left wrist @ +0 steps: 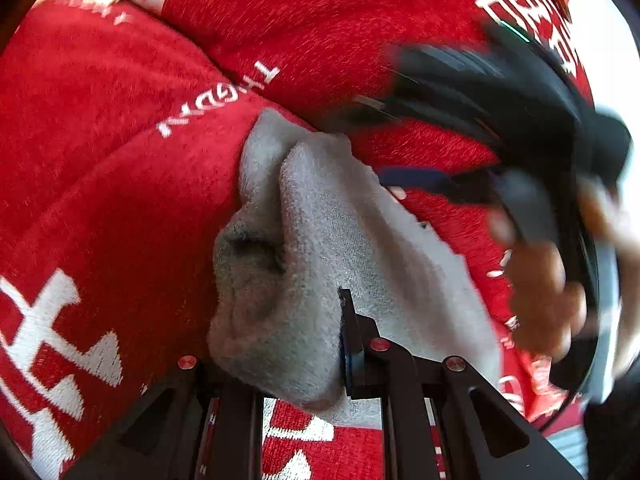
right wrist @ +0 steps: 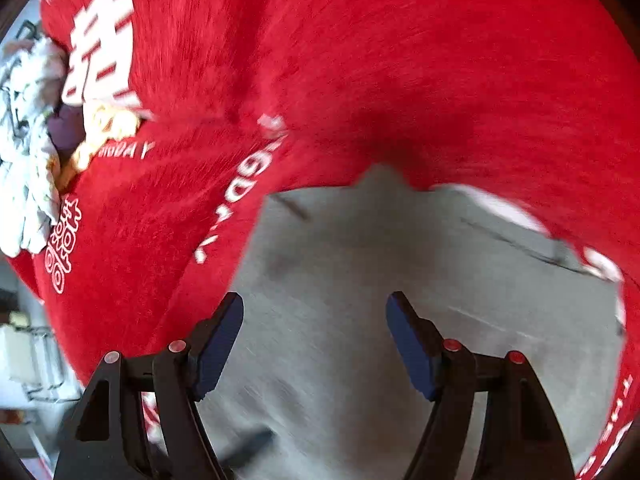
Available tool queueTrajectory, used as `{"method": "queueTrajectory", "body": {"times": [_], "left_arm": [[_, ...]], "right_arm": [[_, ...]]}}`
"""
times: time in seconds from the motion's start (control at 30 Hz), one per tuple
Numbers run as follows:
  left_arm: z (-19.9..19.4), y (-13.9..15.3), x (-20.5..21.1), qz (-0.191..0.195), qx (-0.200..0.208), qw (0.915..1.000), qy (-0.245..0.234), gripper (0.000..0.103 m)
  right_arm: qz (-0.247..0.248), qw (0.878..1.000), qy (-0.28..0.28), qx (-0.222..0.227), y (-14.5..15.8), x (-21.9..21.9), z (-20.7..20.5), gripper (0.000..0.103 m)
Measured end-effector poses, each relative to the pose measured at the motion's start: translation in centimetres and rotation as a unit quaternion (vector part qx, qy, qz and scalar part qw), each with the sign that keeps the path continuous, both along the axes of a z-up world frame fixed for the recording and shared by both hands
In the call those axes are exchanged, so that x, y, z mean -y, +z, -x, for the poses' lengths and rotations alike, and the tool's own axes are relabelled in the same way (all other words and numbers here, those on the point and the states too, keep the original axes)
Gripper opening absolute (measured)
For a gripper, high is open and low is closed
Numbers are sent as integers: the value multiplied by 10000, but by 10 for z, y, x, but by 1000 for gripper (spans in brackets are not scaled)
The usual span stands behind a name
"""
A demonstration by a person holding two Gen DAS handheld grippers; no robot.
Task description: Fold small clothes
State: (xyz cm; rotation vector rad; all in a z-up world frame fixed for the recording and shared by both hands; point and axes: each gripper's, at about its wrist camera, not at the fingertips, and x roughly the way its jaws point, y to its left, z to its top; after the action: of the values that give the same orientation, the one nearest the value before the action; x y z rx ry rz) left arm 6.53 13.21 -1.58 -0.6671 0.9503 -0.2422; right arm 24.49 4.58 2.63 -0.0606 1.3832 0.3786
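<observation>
A red blanket with white lettering covers the surface. The left gripper is clamped on a bunched grey cloth; the blurred right gripper crosses at 2 o'clock. Only the right wrist view shows its jaws spread wide over flat grey cloth, and crumpled pale fabric at 9 o'clock.

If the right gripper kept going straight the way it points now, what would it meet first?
Most likely the grey garment: the open right gripper points down at it, nothing between. The gap is unclear through the blur.
</observation>
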Motion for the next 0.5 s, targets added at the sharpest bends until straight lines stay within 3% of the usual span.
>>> {"method": "queueTrajectory", "body": {"times": [0.17, 0.27, 0.33, 0.37, 0.4, 0.47, 0.5], "left_arm": [[3, 4, 3, -398, 20, 9992, -10, 17], [1, 2, 0, -333, -39, 9994, -5, 17], [0, 1, -2, -311, -62, 9995, 3, 17], [-1, 1, -2, -317, -67, 9995, 6, 17], [0, 1, -3, -325, -65, 9994, 9, 17], [-1, 2, -3, -344, -59, 9994, 25, 17], [0, 2, -4, -350, -55, 9994, 30, 17]], "right_arm": [[856, 9949, 368, -373, -30, -55, -15, 77], [1656, 9823, 804, -362, -48, -85, -8, 79], [2087, 9711, 1152, -125, -55, -98, 3, 76], [2077, 9703, 1239, -34, -54, -101, 7, 66], [2080, 9703, 1232, 45, -51, -101, 10, 45], [2048, 9734, 1018, 108, -44, -89, 8, 21], [1874, 9779, 920, 109, -39, -83, 8, 18]]}}
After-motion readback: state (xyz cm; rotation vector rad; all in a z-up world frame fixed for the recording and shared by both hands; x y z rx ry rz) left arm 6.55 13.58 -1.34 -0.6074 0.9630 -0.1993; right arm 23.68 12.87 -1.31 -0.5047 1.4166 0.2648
